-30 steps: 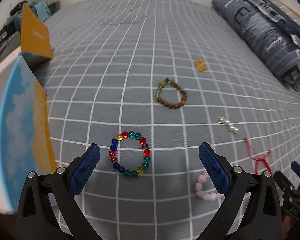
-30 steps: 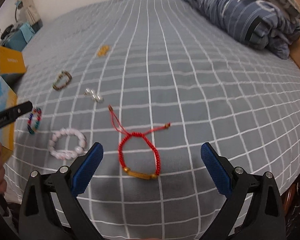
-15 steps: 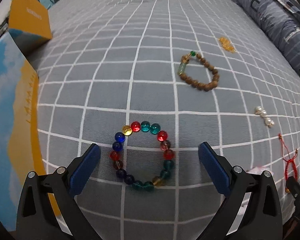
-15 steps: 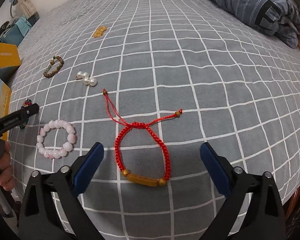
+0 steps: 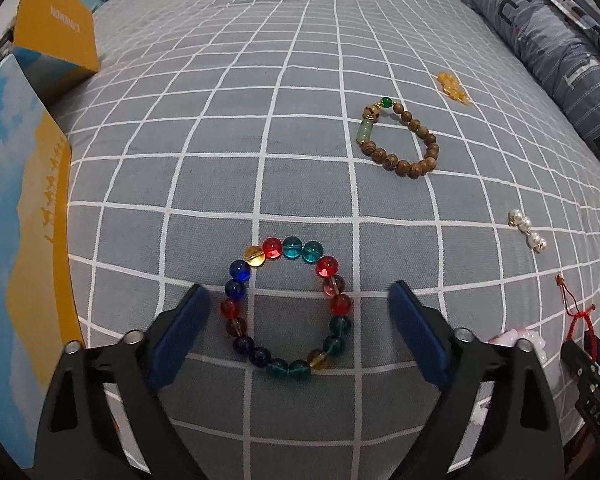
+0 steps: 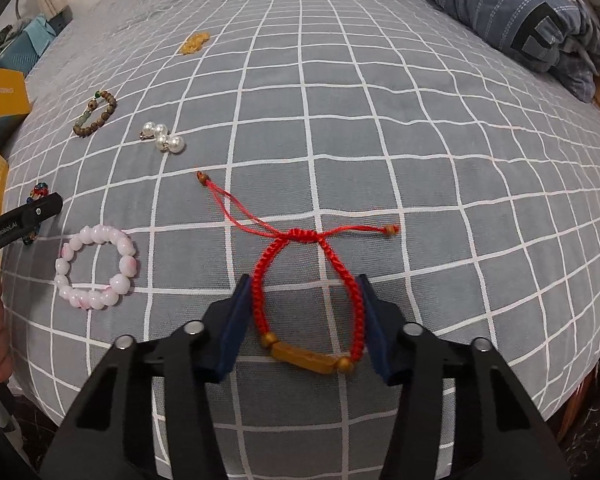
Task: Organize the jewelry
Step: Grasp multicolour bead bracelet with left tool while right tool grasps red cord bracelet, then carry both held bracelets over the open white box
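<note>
Left gripper (image 5: 296,308) spread wide, straddling colored bead bracelet (image 5: 287,306) | right gripper (image 6: 305,298) part-open, pads flanking red cord bracelet (image 6: 306,300), not clamped | pink bracelet (image 6: 96,267) lies leftward on bedsheet (image 6: 420,140)

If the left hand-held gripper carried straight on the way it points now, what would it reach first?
Probably the multicoloured glass-bead bracelet: it lies on the bedspread directly between the open fingers of the left hand-held gripper. How much height is left above it is unclear.
</note>
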### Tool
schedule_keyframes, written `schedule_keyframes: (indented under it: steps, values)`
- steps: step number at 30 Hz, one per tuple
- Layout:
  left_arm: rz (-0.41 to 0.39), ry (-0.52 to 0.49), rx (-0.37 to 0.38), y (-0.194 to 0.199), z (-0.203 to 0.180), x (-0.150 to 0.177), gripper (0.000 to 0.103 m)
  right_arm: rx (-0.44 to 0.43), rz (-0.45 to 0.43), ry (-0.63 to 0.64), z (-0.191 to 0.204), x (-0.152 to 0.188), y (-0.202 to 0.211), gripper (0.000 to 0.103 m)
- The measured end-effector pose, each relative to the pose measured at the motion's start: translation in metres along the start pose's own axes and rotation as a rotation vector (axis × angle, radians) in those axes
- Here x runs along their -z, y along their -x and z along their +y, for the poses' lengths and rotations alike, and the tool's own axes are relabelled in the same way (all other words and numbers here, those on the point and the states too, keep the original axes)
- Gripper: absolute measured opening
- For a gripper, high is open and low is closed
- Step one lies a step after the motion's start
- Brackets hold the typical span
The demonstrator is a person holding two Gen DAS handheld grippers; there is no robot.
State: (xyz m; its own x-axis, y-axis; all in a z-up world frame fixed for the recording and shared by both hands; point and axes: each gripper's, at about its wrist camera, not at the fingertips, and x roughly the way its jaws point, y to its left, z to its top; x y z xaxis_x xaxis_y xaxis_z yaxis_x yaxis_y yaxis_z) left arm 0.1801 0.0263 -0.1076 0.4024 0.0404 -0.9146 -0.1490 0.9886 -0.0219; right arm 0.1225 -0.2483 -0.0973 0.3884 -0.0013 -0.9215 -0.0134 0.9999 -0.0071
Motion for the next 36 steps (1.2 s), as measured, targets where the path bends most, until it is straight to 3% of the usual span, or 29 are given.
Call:
schedule_keyframes:
  steps: [8, 10, 13, 21, 22, 36]
  values:
    - [0.016, -0.025, 0.052, 0.01, -0.005, 0.002, 0.041, 0.018, -0.006, -0.018, -0.001, -0.007, 0.001, 0.021]
    - [0.02, -0.034, 0.051, 0.012, -0.006, 0.002, 0.021, 0.022, -0.008, -0.019, -0.002, -0.008, 0.002, 0.013]
    - [0.012, -0.041, 0.052, 0.017, -0.008, 0.004, 0.019, 0.026, -0.016, -0.015, 0.0, -0.009, 0.004, 0.004]
    - [-0.012, -0.045, 0.054, 0.027, -0.013, 0.008, 0.018, 0.032, -0.026, -0.009, 0.003, -0.007, 0.007, 0.004]
    - [-0.017, -0.047, 0.051, 0.029, -0.013, 0.008, 0.01, 0.031, -0.029, -0.011, 0.0, -0.009, 0.008, 0.004]
    - [-0.095, -0.059, 0.091, 0.066, -0.018, 0.011, 0.009, 0.009, -0.138, -0.05, 0.001, -0.012, 0.04, 0.004]
